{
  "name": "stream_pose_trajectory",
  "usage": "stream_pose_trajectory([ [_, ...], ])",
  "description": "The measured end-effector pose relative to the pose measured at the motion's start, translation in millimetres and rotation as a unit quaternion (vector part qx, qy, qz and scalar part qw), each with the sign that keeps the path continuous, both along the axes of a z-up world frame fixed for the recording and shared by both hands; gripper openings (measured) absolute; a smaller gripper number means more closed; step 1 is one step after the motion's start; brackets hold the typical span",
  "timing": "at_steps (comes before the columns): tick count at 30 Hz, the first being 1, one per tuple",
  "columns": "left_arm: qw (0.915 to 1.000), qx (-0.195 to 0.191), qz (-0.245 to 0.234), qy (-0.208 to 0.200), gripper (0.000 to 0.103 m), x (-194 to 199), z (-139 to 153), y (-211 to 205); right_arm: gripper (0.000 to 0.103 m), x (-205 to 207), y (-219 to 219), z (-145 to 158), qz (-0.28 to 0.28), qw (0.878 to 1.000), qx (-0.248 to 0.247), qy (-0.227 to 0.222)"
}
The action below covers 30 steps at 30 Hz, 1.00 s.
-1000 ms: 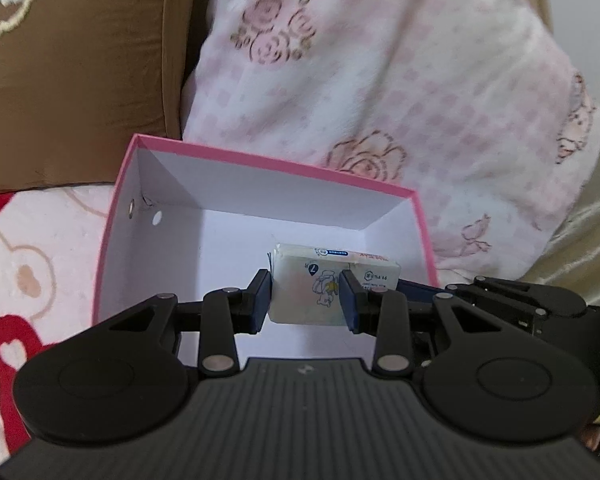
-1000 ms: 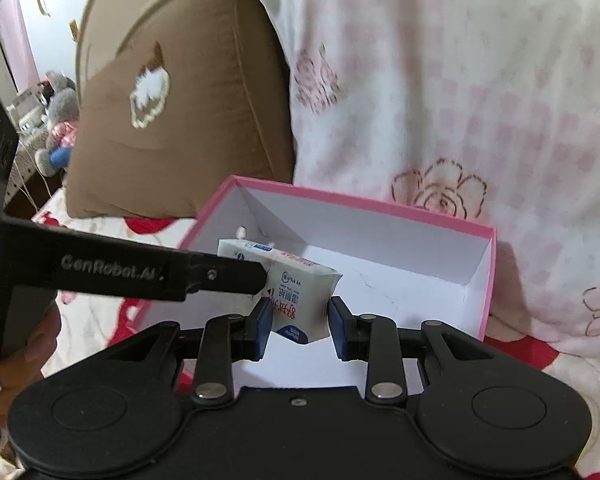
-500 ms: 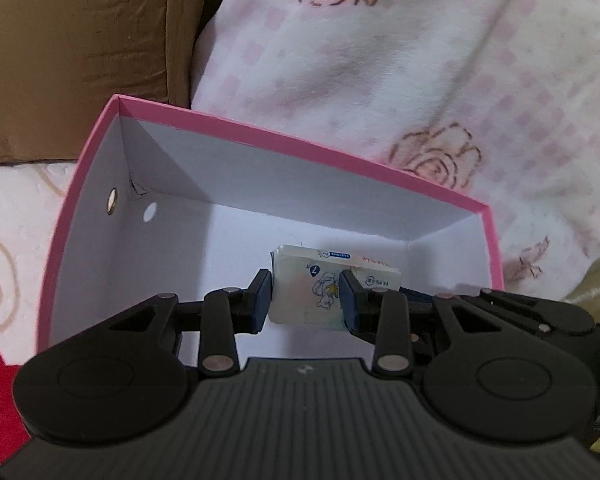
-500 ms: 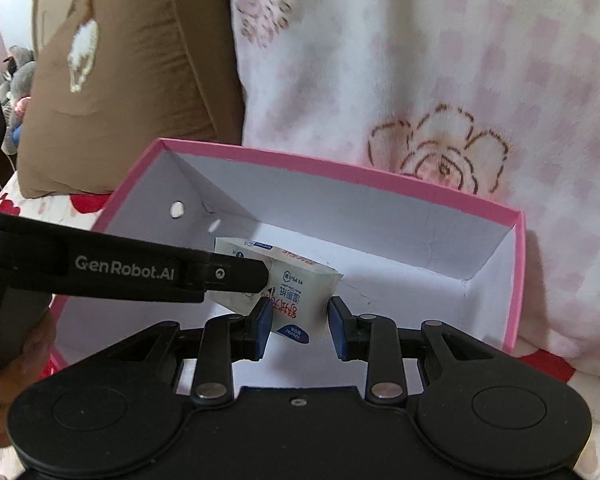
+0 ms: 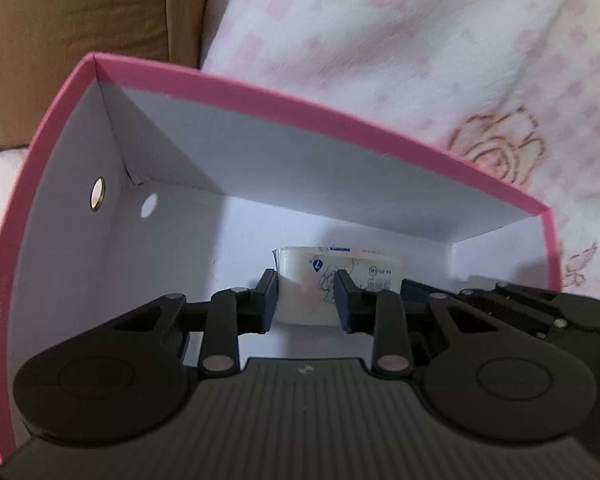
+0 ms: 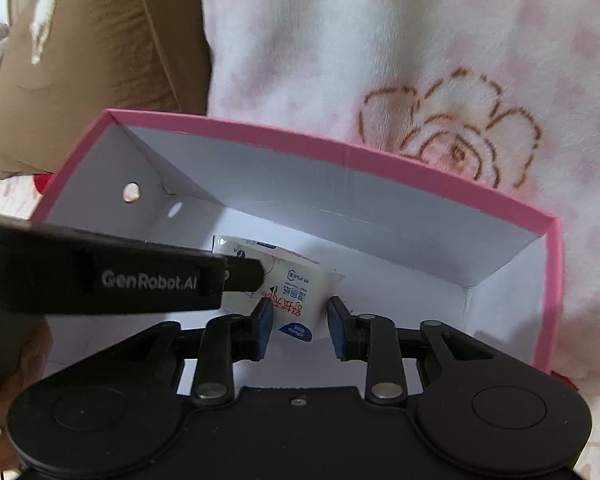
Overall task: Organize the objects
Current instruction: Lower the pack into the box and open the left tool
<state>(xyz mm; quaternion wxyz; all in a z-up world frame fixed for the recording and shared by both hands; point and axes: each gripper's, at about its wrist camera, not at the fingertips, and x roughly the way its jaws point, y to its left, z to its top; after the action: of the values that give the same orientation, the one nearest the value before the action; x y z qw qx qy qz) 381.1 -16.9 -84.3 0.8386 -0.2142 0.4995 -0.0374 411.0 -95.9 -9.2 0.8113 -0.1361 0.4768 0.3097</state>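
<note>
Two grippers share one load here, and we read the coming move as a joint set-down. The pink box (image 6: 380, 156) sits open on the bed against a rose-print blanket (image 6: 440, 60), with a brown cushion (image 6: 92, 60) to its far left, and its white floor lies bare under the load. The tissue pack (image 6: 296, 296) hangs low inside the box, towards the middle, its long axis running left to right across both views. The left gripper (image 5: 306, 298) pinches the pack's left part, fingers pressed into the wrapper; the right gripper (image 6: 300, 316) pinches its right end, so both have just tightened on it. Neither hand is nearer: the floor lies directly beneath the fingers, and we judge only a short drop remains.
</note>
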Motion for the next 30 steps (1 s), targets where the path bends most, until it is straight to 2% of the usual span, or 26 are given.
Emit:
stream_pose_trajectory([
  [4,0.9997,-0.009,0.004,0.021,0.024,5.7,-6.7,0.5,0.028,9.4,-1.9,-6.8,-0.008,1.0,-0.004,0.018],
  [8,0.9997,-0.002,0.002,0.024,0.023,11.4,-6.6,-4.2,0.025,12.8,-4.5,-8.9,-0.013,1.0,-0.005,0.025],
  [18,0.9999,0.011,0.003,-0.001,0.023,19.0,-4.5,-7.4,0.025,17.7,0.0,-9.1,-0.017,0.999,-0.021,0.017],
  [22,0.9999,0.012,0.001,0.007,0.027,22.8,-3.8,-6.6,0.028,16.4,2.7,-9.3,-0.016,1.0,-0.021,0.006],
  [24,0.9996,0.027,0.004,0.007,0.027,19.9,2.2,-4.9,0.029,12.8,4.4,-8.4,-0.011,0.999,-0.03,-0.008],
  [25,0.9993,0.038,0.003,0.0,0.031,16.3,7.8,-4.0,0.029,10.9,5.1,-6.6,-0.01,0.999,-0.032,-0.015],
  [28,0.9981,0.059,-0.009,-0.012,0.04,3.6,24.5,-1.6,0.033,5.2,-1.2,3.1,-0.014,1.0,-0.011,-0.017],
  [30,0.9976,0.066,-0.021,-0.013,0.04,-6.5,36.6,0.3,0.034,-0.1,-8.3,9.5,-0.023,1.0,0.0,-0.009],
])
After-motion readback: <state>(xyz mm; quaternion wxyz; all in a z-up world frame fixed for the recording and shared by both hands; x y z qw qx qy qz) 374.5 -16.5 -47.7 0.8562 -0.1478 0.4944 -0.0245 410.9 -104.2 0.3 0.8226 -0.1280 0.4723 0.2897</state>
